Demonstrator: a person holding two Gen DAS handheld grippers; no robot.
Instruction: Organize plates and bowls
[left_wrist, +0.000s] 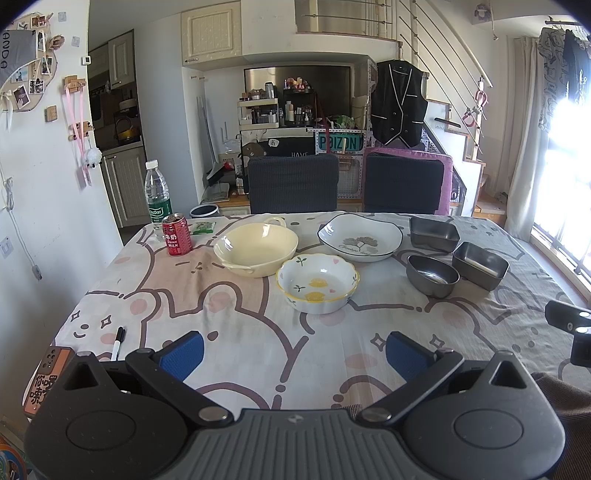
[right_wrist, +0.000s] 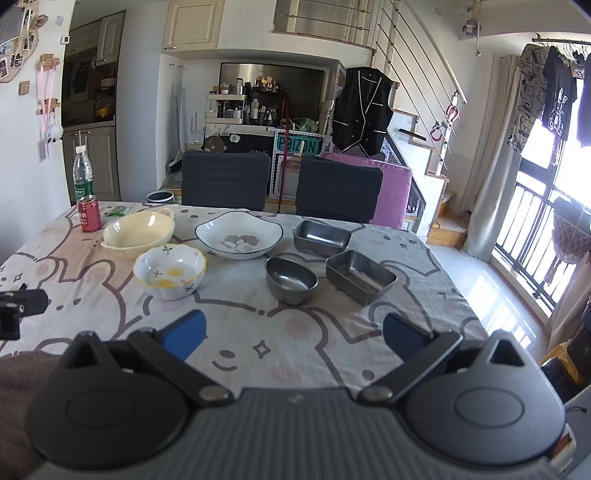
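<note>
While both stand wide apart and hold nothing, the left hand-held gripper (left_wrist: 293, 354) and right hand-held gripper (right_wrist: 293, 334) show blue textured pads above a cartoon-print cloth on the tabletop (left_wrist: 236, 332). Nearest lies a scalloped white ceramic bowl (left_wrist: 317, 282) with yellow rim and lemon motifs, touching a glossy cream two-handled bowl (left_wrist: 255, 248); behind sits a wavy white plate (left_wrist: 360, 236) with dark rim. To the right cluster a rounded metal bowl (right_wrist: 291, 279) and two rectangular brushed-metal tins (right_wrist: 360, 275) (right_wrist: 321, 236).
</note>
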